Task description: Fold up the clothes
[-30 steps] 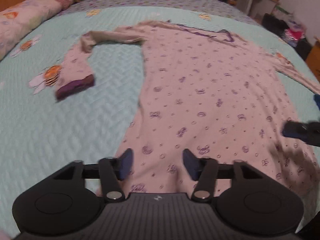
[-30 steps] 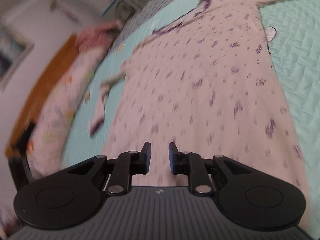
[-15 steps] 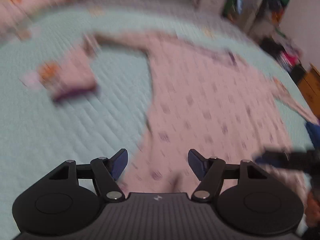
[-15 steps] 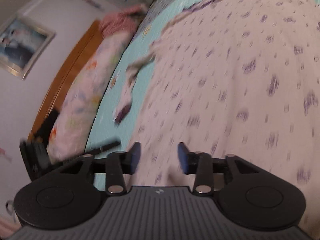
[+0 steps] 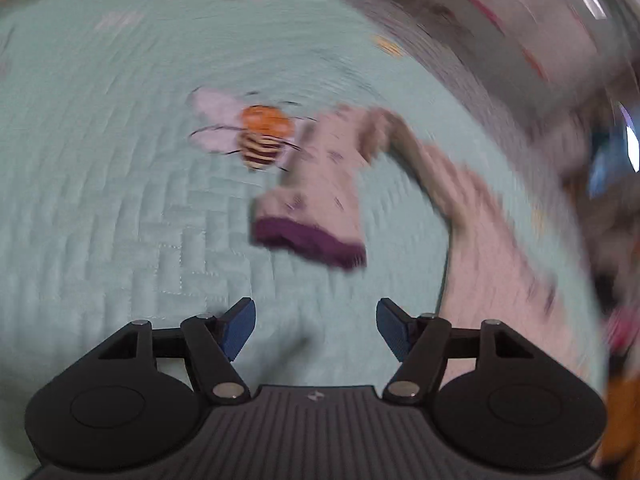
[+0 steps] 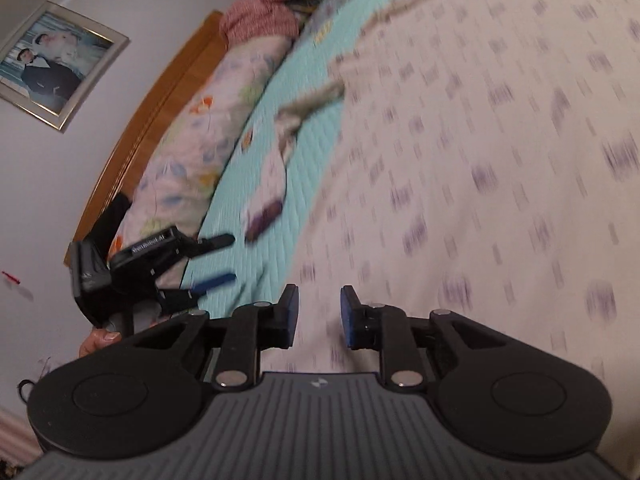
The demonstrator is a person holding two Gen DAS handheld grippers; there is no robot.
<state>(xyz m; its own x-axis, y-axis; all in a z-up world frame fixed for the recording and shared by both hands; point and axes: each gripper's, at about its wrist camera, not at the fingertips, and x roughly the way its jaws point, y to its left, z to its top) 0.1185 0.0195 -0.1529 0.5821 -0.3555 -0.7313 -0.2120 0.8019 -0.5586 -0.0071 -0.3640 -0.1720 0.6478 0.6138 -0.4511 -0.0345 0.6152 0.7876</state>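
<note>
— Blue pads on the left gripper (image 5: 315, 326) stand wide apart, nothing between them but bare mint quilt (image 5: 120, 220). They grasp nothing and touch nothing.

— And the other one?

— The right gripper (image 6: 319, 316) has its jaws closing, a narrow gap left. The pale garment (image 6: 500, 140) with purple print lies under and between them, but the pads do not press on any cloth that I can see, so it is released too.

— Where is the garment, then?

— Spread flat across the quilt. Its sleeve (image 5: 320, 184) lies bent back on itself, the dark purple cuff (image 5: 310, 242) just ahead of the left fingers, beside the stitched bee (image 5: 262, 136). From the right wrist view you see the left gripper (image 6: 216, 260) off at the bed's edge near the flowered pillow (image 6: 200, 136), a fingertip of the person's hand (image 6: 98, 340) below it.

— What has changed?

— A second ago the left gripper pointed over the garment's hem; now it has swung to the sleeve side and rolled. Its opening is about the same. The right one opened wider half a second back and is narrowing again.
</note>
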